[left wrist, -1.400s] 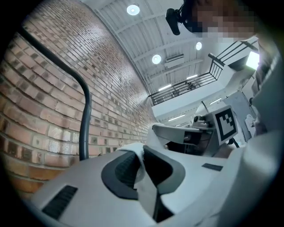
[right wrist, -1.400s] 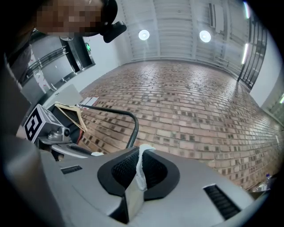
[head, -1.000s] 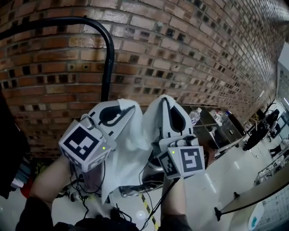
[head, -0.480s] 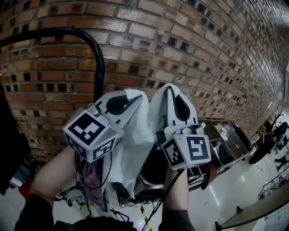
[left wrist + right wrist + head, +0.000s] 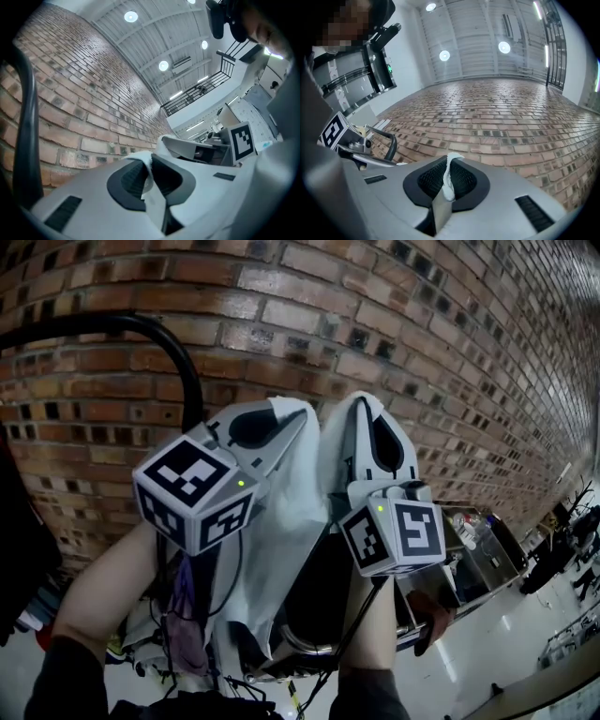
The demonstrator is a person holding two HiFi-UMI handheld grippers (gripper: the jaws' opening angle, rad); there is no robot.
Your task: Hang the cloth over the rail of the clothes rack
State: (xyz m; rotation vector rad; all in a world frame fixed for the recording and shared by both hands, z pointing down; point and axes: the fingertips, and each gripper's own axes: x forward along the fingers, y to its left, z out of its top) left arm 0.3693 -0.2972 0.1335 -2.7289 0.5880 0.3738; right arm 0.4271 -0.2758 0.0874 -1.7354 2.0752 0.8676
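Now | my left hand-held gripper point(image 5: 292, 413) clamps the cloth point(image 5: 289, 517) | my right hand-held gripper point(image 5: 362, 404) clamps it too | cloth hangs between them, right of rack rail point(image 5: 180, 357), before brick wall point(image 5: 412, 352)

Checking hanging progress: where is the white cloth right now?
Head view, centre: the white cloth hangs between the left gripper and right gripper, both shut on its top edge, right of the black curved rack rail, before the brick wall.
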